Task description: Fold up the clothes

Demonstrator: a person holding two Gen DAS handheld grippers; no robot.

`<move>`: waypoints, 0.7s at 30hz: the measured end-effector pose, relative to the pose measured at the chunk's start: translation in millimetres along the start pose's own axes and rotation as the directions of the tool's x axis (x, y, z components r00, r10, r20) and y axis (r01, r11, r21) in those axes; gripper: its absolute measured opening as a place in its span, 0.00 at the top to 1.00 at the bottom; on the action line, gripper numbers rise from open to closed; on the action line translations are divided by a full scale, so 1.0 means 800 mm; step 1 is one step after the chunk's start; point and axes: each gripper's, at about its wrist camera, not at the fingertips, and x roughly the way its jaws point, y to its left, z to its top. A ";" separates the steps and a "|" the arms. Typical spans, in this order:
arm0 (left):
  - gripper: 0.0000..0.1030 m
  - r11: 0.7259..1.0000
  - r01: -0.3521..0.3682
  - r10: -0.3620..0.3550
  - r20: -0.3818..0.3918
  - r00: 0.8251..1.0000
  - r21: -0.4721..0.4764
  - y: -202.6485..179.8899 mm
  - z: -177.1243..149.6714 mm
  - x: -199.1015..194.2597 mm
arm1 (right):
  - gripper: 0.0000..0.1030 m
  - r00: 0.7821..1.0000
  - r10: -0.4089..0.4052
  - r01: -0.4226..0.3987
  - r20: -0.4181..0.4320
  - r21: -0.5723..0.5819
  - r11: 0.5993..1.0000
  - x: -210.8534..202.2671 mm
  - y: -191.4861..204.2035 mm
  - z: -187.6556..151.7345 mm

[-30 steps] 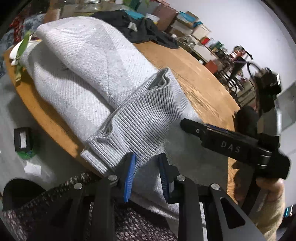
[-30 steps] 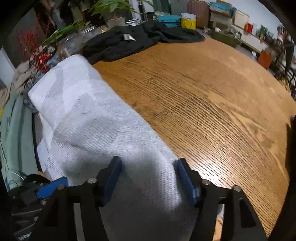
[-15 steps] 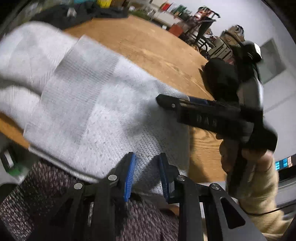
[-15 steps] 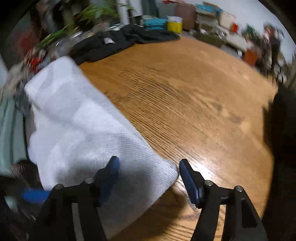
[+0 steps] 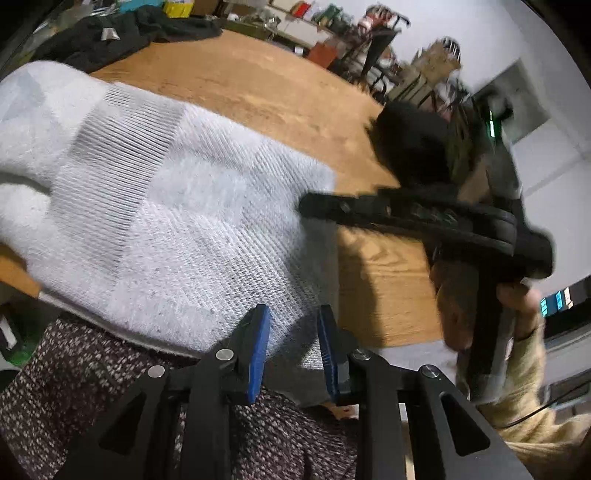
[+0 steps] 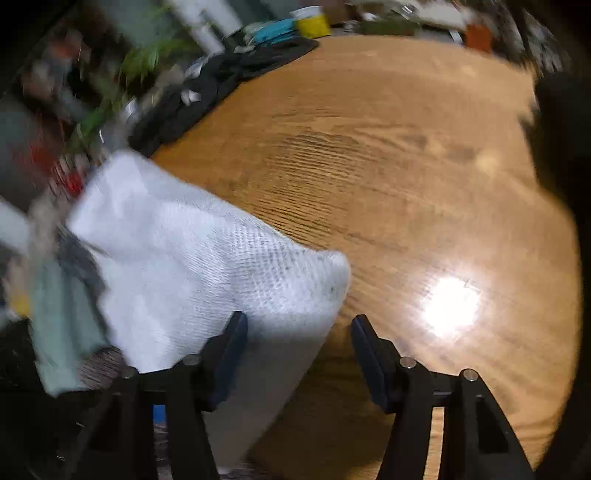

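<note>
Nearest on my left feed, the left hand-held gripper (image 5: 291, 347) has its blue-padded fingers (image 5: 258, 343) narrowly parted over the near hem of the pale grey knitted sweater (image 5: 177, 221); whether they pinch the cloth I cannot tell. Below it lies speckled dark fabric (image 5: 110, 384). The sweater lies folded along the near left edge of the round oak-grain wooden tabletop (image 5: 258, 92), its hem hanging over that edge. My right hand-held gripper (image 6: 297, 347) stands wide open, gripping nothing, above the sweater's right corner (image 6: 221, 266). Bare wood (image 6: 388, 166) spreads beyond it, with a bright lamp glare (image 6: 448, 306). At the far edge lies a black crumpled garment (image 5: 122, 33); behind it are a green plant (image 6: 147, 59) and cluttered boxes (image 5: 317, 51).
</note>
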 end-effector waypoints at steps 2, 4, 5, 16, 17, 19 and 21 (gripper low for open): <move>0.71 0.998 0.011 -0.007 0.058 0.998 -0.064 0.011 -0.006 -0.023 | 0.37 0.991 0.132 -0.132 0.003 0.066 0.989 -0.006 -0.009 -0.010; 0.63 0.989 0.010 0.007 0.112 0.994 -0.150 0.033 0.002 -0.041 | 0.35 0.983 0.183 -0.181 -0.017 0.085 0.980 -0.003 -0.009 -0.023; 0.62 0.983 -0.003 0.026 0.123 0.992 -0.185 0.045 0.008 -0.048 | 0.35 0.982 0.184 -0.181 -0.031 0.084 0.980 -0.001 -0.006 -0.027; 0.60 0.860 -0.470 0.503 0.172 0.847 -0.201 0.090 0.119 -0.090 | 0.27 0.969 0.186 -0.178 -0.163 0.062 0.982 0.040 0.029 -0.039; 0.60 0.832 -0.518 0.549 0.166 0.819 -0.197 0.098 0.129 -0.091 | 0.26 0.966 0.194 -0.186 -0.170 0.060 0.981 0.045 0.030 -0.039; 0.60 0.768 -0.598 0.633 0.129 0.764 -0.228 0.134 0.145 -0.096 | 0.24 0.964 0.214 -0.203 -0.155 0.084 0.975 0.048 0.031 -0.038; 0.60 0.747 -0.595 0.639 0.069 0.766 -0.297 0.173 0.152 -0.080 | 0.29 0.963 0.237 -0.221 -0.129 0.128 0.967 0.050 0.028 -0.038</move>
